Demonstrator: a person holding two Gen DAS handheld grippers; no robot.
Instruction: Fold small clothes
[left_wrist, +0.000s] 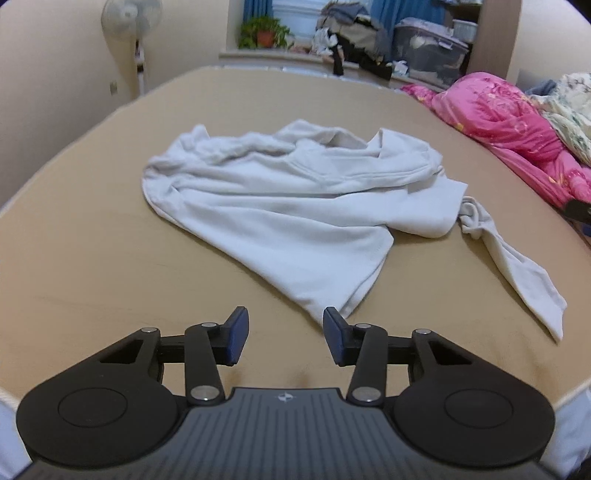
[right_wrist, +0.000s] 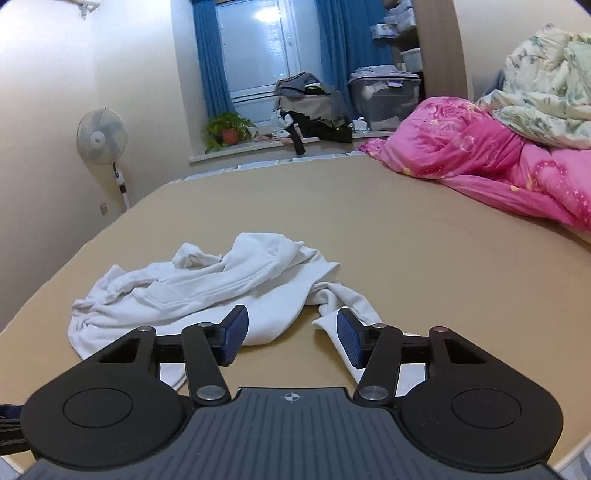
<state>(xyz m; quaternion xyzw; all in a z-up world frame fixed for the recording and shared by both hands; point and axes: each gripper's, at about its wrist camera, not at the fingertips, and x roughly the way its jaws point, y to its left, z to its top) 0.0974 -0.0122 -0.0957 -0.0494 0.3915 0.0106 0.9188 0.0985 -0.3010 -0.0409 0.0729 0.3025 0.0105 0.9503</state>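
A crumpled white long-sleeved top (left_wrist: 288, 206) lies in a heap on the tan bed (left_wrist: 92, 240). One sleeve trails toward the near right. My left gripper (left_wrist: 286, 338) is open and empty, just short of the top's near hem. In the right wrist view the same top (right_wrist: 207, 291) lies ahead and to the left. My right gripper (right_wrist: 291, 338) is open and empty, low over the bed, with the trailing sleeve (right_wrist: 351, 306) by its right finger.
A pink quilt (right_wrist: 480, 162) and a pale floral quilt (right_wrist: 546, 81) are heaped on the bed's right side. Beyond the bed are a window sill with a potted plant (right_wrist: 229, 131), piled clothes, a plastic bin (right_wrist: 384, 96) and a standing fan (right_wrist: 101, 136).
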